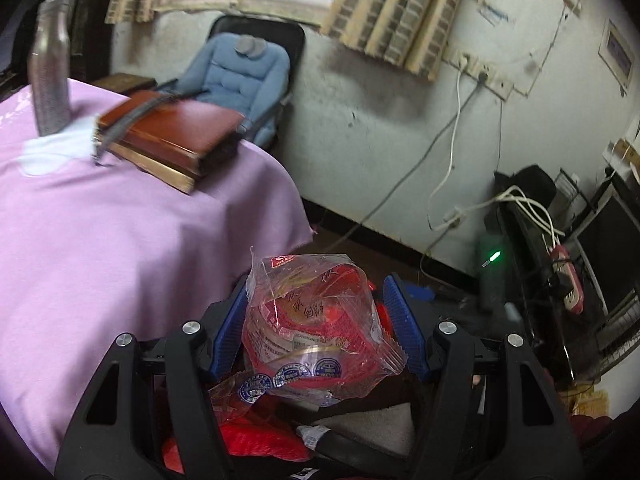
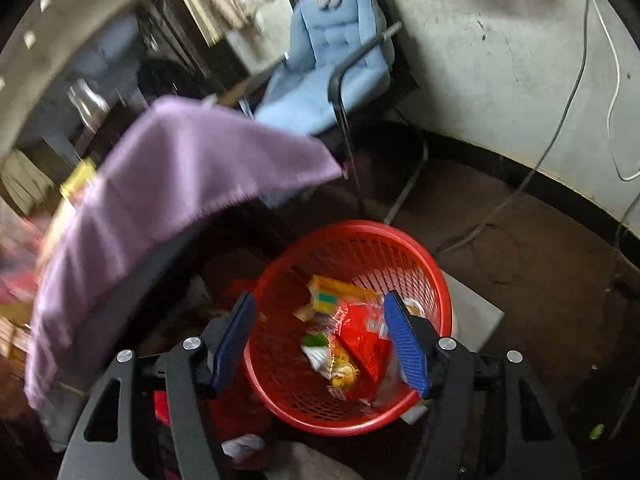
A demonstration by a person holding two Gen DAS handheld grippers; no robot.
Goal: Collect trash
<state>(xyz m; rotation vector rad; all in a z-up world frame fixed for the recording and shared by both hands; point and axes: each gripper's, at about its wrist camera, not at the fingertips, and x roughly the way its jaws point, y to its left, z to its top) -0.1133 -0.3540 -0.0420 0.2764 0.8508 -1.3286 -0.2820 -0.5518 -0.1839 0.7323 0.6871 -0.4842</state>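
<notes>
The crinkled red-and-clear plastic wrapper (image 1: 316, 324) hides whether the blue ribbed pads (image 1: 230, 326) press it. Motion blur smears the lilac tablecloth (image 2: 160, 184) and the brown leather-bound books (image 1: 168, 136). The packets in the red mesh basket (image 2: 420, 260) are partly hidden behind one blue pad (image 2: 404, 340).

Books (image 1: 168, 136) stacked on purple tablecloth (image 1: 120, 240), bottle (image 1: 50, 68) beside; blue-cushioned chair (image 1: 244, 76) behind.

Your crumpled red-printed clear wrapper (image 1: 316, 320) sits between the left fingers; the red mesh basket (image 2: 434, 276) holds several wrappers.
</notes>
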